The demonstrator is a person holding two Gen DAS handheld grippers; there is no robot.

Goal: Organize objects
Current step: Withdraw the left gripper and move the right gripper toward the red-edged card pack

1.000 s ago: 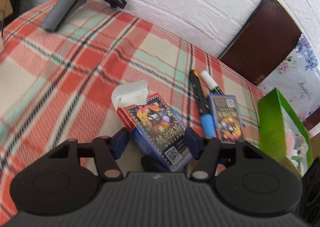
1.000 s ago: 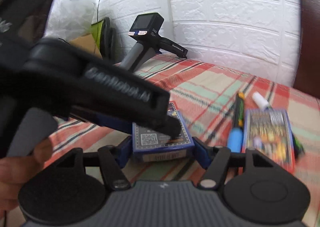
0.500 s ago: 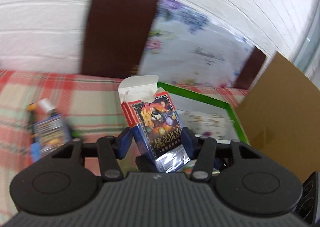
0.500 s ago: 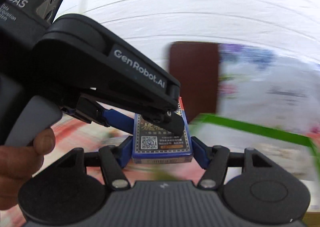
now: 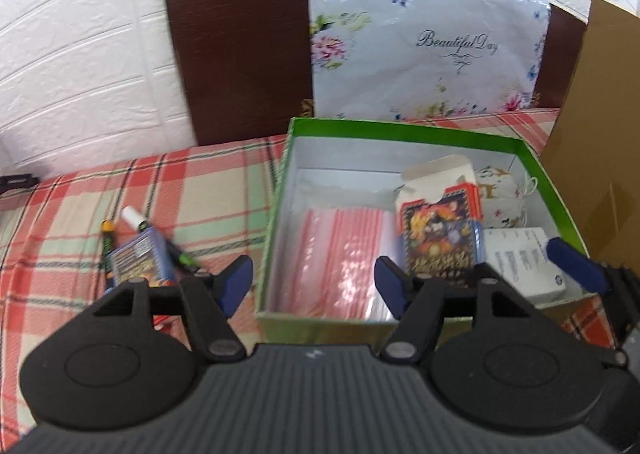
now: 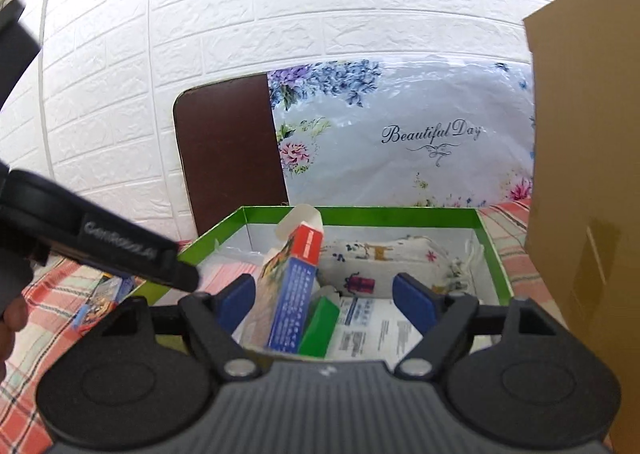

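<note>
A card box (image 5: 440,232) with its white flap open sits tilted inside the green box (image 5: 400,128); it also shows in the right wrist view (image 6: 296,286). My left gripper (image 5: 314,282) is open and empty, just above the green box's near wall. My right gripper (image 6: 324,298) is open, its blue pads (image 6: 412,304) on either side of the card box without touching it. A second card box (image 5: 138,258) lies on the plaid cloth beside some pens (image 5: 108,238).
The green box (image 6: 400,212) also holds pink-striped bags (image 5: 340,254), a printed cloth pouch (image 6: 400,262), a white leaflet box (image 5: 524,258) and a small green packet (image 6: 318,330). A floral bag (image 5: 420,42) and brown chair back (image 5: 240,62) stand behind. Cardboard (image 6: 584,174) rises at right.
Both grippers carried the card box from the cloth over to the green box, then opened. The card box now rests inside the green box.
</note>
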